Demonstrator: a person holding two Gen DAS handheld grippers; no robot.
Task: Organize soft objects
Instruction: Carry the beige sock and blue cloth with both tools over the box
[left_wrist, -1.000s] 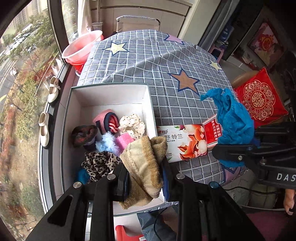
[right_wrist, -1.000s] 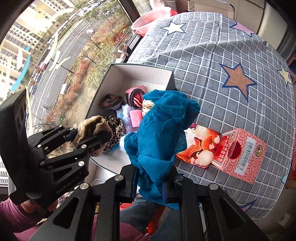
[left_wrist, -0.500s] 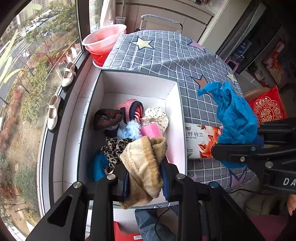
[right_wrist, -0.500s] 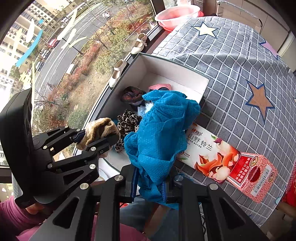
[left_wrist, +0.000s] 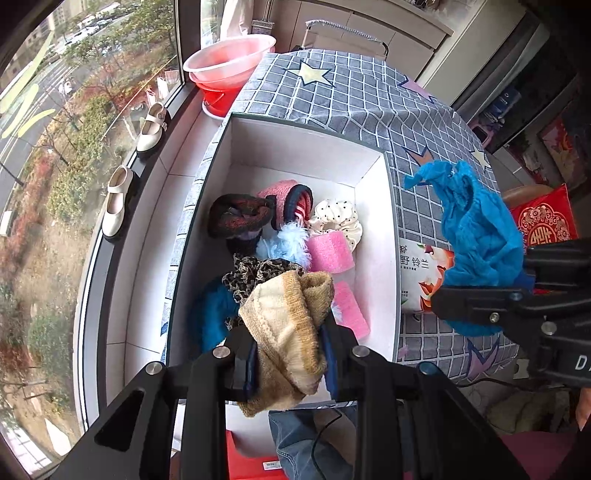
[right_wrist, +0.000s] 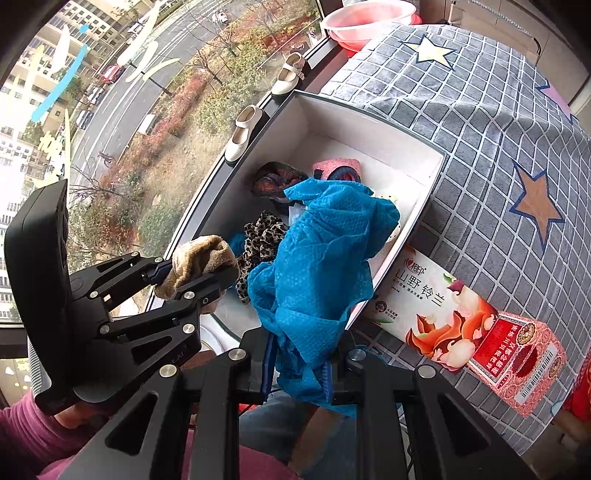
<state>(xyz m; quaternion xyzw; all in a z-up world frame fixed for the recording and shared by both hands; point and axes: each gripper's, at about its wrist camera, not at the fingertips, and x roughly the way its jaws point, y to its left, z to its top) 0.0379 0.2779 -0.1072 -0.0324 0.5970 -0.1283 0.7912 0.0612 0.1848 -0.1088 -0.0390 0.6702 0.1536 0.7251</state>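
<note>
I am carrying soft things to the white box (left_wrist: 373, 236): left tool (left_wrist: 288, 354) grasping a tan sock (left_wrist: 284, 325), right tool (right_wrist: 299, 365) grasping blue cloth (right_wrist: 321, 266). Next, lowering both inside and releasing.

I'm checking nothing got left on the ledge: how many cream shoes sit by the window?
2. One cream shoe lies farther along the window ledge, near the red basins; the other cream shoe lies nearer, beside the white box. More could be hidden beyond the frame.
</note>
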